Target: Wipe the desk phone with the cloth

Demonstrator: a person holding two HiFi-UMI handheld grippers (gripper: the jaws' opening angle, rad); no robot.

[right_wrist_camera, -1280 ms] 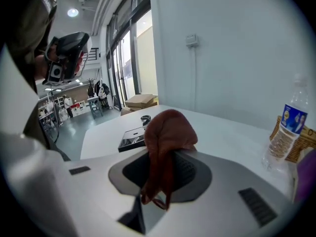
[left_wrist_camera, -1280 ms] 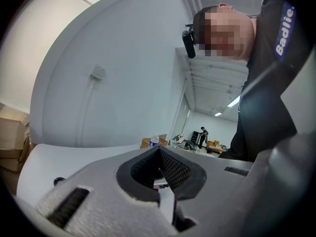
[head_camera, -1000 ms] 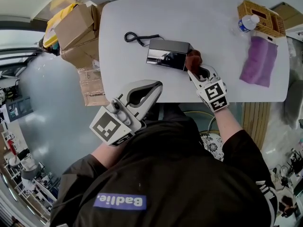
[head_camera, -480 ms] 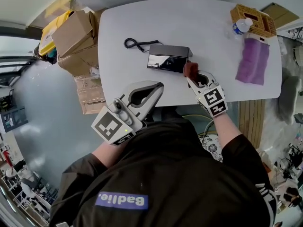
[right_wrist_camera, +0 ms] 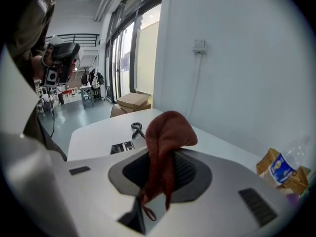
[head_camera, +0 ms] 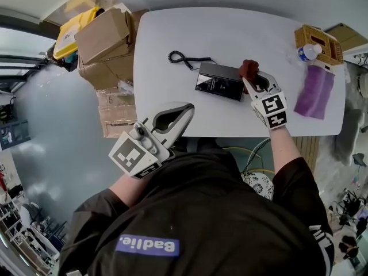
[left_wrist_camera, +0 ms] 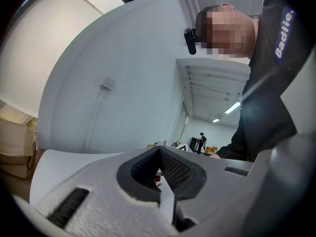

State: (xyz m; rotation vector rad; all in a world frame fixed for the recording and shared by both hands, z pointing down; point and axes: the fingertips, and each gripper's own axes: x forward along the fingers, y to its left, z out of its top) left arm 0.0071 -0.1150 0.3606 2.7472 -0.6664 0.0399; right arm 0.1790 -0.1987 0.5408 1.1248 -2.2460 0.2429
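Note:
A black desk phone (head_camera: 218, 80) lies on the white table (head_camera: 241, 27), its coiled cord (head_camera: 184, 57) trailing to the left. My right gripper (head_camera: 250, 75) is shut on a reddish-brown cloth (head_camera: 248, 68) at the phone's far right corner; whether cloth and phone touch I cannot tell. In the right gripper view the cloth (right_wrist_camera: 165, 142) bunches up between the jaws, with the phone (right_wrist_camera: 122, 147) and cord (right_wrist_camera: 137, 129) low on the left. My left gripper (head_camera: 183, 111) hangs shut and empty off the table's front edge. The left gripper view shows its jaws closed.
A purple cloth (head_camera: 314, 91) drapes over the table's right side beside a wicker basket (head_camera: 319, 42) and a water bottle (head_camera: 306, 52). Cardboard boxes (head_camera: 106, 39) are stacked on the floor off the table's left end.
My right gripper has carried the cloth from the phone's near right corner along its right end to the far corner. The left gripper has stayed put, shut.

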